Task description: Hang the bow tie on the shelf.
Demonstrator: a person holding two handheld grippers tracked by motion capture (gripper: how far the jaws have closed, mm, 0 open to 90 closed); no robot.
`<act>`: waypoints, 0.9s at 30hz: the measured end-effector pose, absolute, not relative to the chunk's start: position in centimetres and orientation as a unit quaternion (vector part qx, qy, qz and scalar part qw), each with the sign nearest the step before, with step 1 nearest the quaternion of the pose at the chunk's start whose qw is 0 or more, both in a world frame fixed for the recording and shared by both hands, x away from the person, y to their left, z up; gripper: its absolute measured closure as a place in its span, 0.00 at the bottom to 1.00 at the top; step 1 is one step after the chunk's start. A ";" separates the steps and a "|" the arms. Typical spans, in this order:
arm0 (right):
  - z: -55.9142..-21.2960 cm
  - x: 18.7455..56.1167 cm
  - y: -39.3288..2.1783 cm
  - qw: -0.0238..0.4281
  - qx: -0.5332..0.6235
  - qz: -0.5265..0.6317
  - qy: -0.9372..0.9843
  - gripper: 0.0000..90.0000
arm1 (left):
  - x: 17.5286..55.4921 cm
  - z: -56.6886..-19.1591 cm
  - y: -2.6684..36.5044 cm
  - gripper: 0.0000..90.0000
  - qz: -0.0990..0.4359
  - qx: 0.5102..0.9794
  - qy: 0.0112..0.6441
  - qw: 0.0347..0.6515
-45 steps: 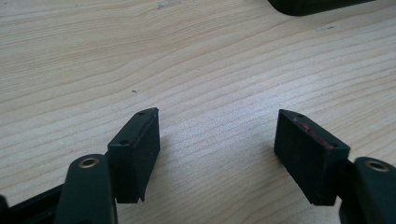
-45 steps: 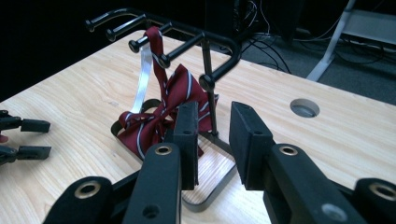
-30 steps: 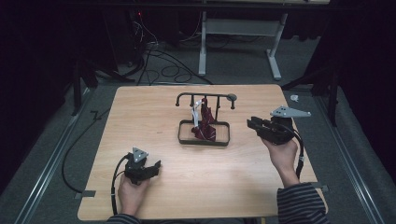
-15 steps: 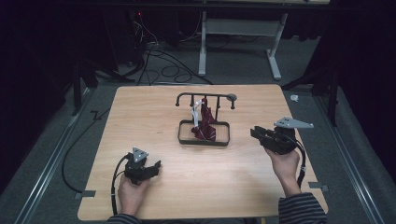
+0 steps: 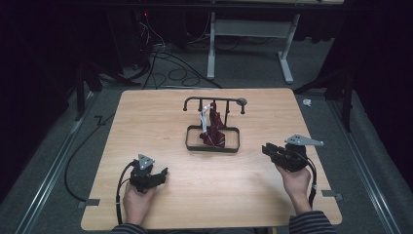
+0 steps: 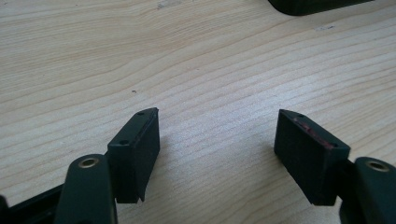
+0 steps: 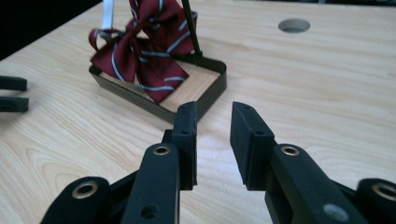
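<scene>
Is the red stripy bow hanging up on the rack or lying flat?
Hanging. The bow dangles from the rack by a white strap, and its lower end rests in the black tray underneath.

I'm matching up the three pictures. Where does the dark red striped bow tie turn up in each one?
High view: the bow tie hangs mid-table from the black rack, down into its tray.
Left gripper view: no bow tie here; bare table lies past the jaws.
Right gripper view: bow tie at upper left, beyond the jaws.
Shared landmark: the black tray under the bow tie, in the high and right gripper views.
</scene>
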State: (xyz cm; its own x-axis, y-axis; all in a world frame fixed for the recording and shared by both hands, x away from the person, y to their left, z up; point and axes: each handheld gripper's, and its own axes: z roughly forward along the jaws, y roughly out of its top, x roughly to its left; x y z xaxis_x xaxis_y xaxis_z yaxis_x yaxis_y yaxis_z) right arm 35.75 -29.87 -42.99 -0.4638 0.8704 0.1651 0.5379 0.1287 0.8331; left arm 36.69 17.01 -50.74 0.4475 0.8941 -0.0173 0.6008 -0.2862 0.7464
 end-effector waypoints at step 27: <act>-49.6 35.1 -29.0 0.206 0.508 0.356 0.757 0.71 | 36.7 -50.7 17.0 0.35 0.208 0.775 0.483 0.352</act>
